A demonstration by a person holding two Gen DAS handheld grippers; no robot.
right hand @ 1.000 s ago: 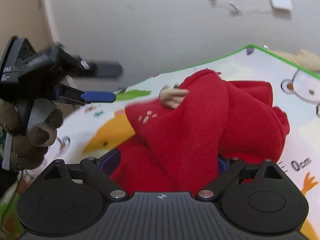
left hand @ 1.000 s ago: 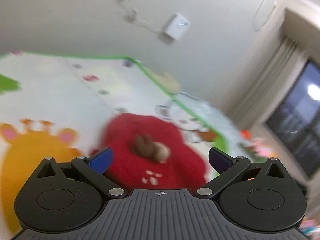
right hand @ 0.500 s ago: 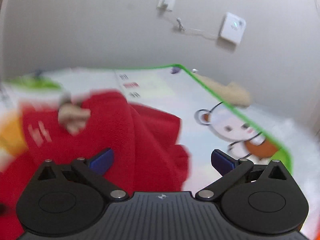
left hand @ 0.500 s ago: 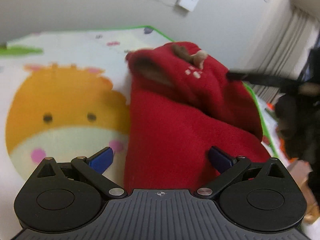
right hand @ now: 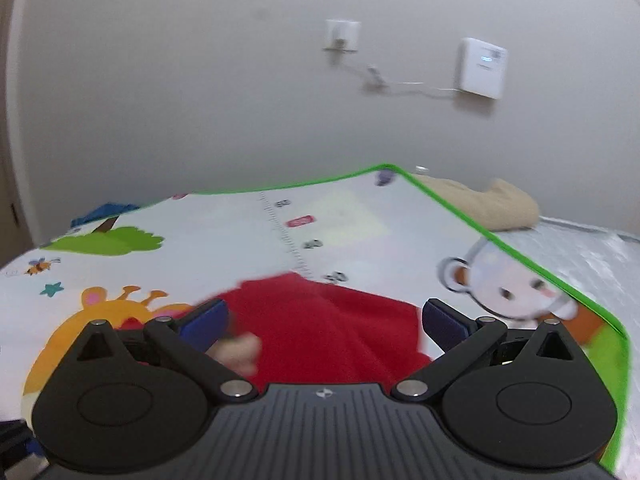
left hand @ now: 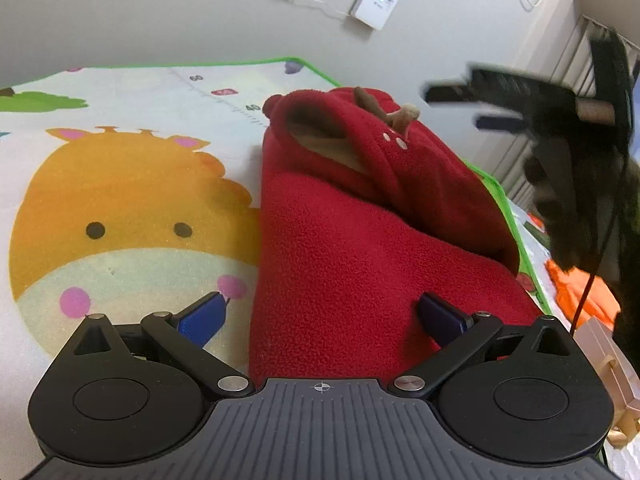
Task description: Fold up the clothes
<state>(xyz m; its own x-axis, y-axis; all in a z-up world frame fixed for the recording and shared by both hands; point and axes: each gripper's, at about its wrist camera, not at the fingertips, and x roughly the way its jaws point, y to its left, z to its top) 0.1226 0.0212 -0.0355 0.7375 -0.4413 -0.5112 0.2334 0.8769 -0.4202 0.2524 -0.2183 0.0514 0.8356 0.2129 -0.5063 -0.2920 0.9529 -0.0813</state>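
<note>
One red fleece garment [left hand: 360, 248], one play mat [left hand: 132, 92], two tongs [left hand: 320, 316] [right hand: 324, 320]

Left tongs [left hand: 320, 316] gape over the red fleece garment [left hand: 360, 240] on the play mat [left hand: 120, 184].

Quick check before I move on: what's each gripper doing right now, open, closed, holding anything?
Left gripper: open, holding nothing; the red fleece garment lies between its spread fingers.
Right gripper: open, holding nothing; lifted over the garment, jaws have just opened.
</note>
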